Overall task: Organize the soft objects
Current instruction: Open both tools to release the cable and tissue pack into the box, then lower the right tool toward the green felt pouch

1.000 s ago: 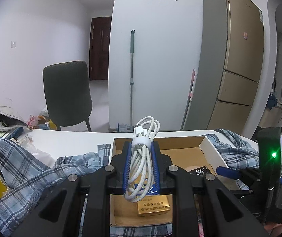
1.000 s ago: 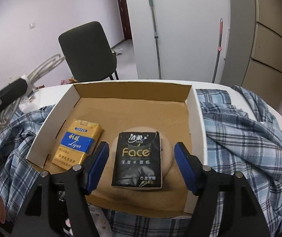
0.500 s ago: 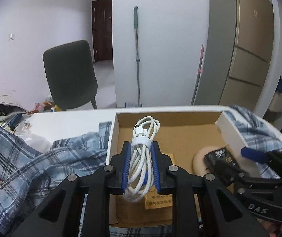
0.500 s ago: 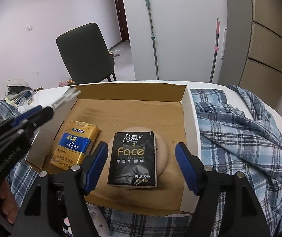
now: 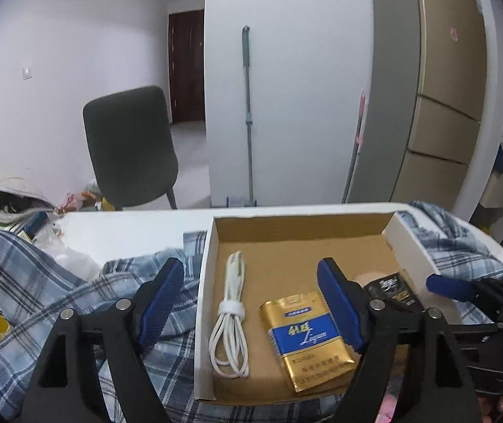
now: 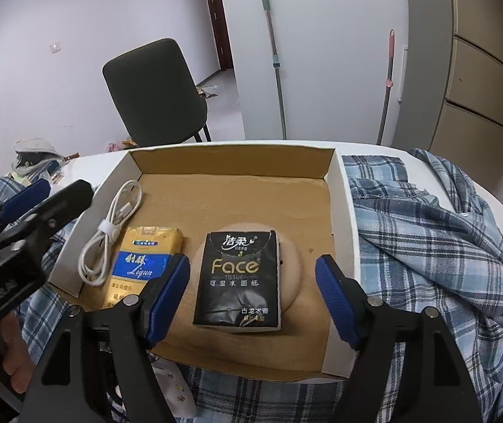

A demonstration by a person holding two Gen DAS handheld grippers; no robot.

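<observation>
The step in hand looks like a release into the shallow white cardboard box with brown inside [image 6: 338,211], which lies on a blue checked cloth [image 6: 435,232] over the white round table [image 5: 124,229]; the coiled white cable with a white strap [image 5: 230,310] now rests on the box floor along its left wall, just beside the gold and blue packet [image 5: 308,335]. The left gripper [image 5: 251,303] has just been opening its jaws; they stand wide and the cable lies below them, not pressed by the pads. The right gripper [image 6: 251,299] is also open and holds nothing; the black tissue pack marked Face [image 6: 239,278] lies between its pads, on a round beige pad [image 6: 295,264], but the pads stay apart from it. I judge the next move calls for lifting the left gripper clear without catching the cable; then choosing another soft thing.

In the room behind stand a tall beige refrigerator [image 5: 438,98], a dark grey chair [image 5: 128,148] and a green mop handle [image 5: 248,116] against the white wall.
</observation>
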